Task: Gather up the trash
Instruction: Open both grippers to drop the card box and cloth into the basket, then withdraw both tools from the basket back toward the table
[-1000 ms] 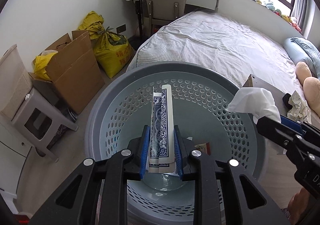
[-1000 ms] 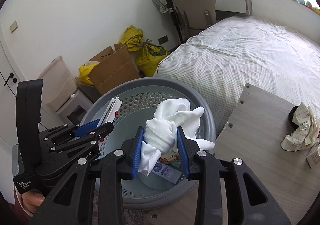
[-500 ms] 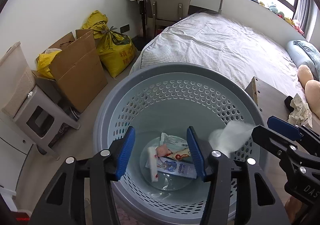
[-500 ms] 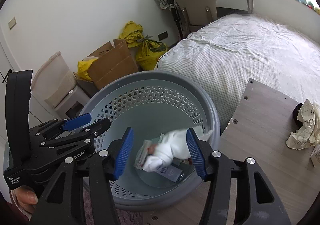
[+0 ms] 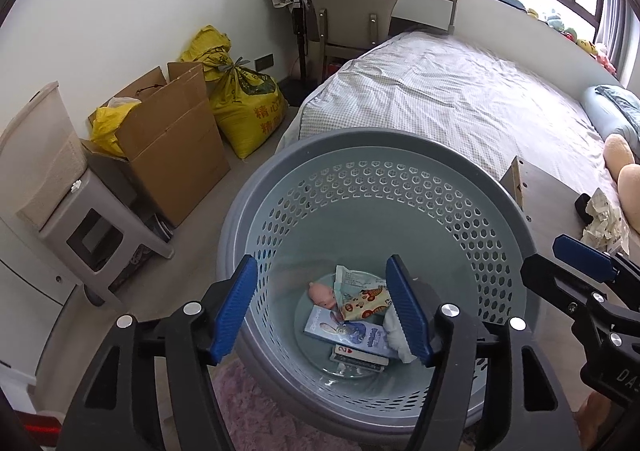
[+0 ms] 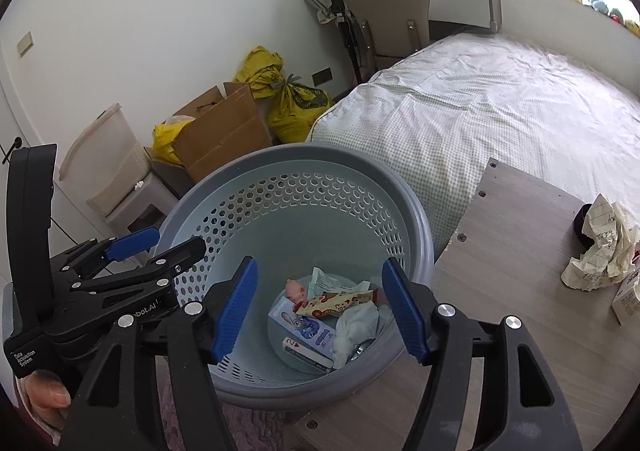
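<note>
Right wrist view: the crumpled paper (image 6: 600, 251) lies on the counter (image 6: 520, 235), far right of the basket (image 6: 420, 219), so the right gripper (image 6: 320, 305) is nearer than the left gripper (image 5: 322, 305). Both sets of jaws hang over the basket, opening wide, nothing between them.

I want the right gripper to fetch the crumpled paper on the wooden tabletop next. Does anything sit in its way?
Nothing visible does. The crumpled cream paper lies on the bare wooden tabletop, off to the side of the right gripper, whose empty jaws are opening over the round grey perforated basket.
</note>
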Available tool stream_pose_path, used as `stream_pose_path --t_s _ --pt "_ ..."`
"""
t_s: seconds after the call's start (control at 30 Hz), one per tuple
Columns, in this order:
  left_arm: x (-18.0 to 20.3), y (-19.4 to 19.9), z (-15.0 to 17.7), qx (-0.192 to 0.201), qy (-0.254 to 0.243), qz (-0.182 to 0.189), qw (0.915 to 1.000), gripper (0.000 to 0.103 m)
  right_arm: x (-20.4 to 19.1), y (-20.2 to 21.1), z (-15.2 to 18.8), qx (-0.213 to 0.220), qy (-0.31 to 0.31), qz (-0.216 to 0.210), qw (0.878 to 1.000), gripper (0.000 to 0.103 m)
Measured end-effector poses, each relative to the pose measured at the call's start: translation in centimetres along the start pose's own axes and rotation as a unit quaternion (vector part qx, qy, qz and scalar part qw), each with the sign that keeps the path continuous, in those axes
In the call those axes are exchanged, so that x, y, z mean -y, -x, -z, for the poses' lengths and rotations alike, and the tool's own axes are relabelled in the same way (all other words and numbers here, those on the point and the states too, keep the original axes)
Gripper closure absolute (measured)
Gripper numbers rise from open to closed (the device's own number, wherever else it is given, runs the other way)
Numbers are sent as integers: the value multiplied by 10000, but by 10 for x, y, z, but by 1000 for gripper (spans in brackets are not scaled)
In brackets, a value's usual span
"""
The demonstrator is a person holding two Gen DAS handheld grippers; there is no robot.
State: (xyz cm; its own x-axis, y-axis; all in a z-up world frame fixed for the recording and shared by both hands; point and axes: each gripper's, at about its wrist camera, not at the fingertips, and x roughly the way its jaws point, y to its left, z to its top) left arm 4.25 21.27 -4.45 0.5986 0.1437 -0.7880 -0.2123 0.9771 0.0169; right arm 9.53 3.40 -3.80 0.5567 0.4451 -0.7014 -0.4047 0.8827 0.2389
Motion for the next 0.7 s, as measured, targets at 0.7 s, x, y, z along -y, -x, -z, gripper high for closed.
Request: stream_pose_path --t_s 0.7 --pt "13 26 12 110 -66 70 9999 35 11 25 16 158 -129 122 9997 31"
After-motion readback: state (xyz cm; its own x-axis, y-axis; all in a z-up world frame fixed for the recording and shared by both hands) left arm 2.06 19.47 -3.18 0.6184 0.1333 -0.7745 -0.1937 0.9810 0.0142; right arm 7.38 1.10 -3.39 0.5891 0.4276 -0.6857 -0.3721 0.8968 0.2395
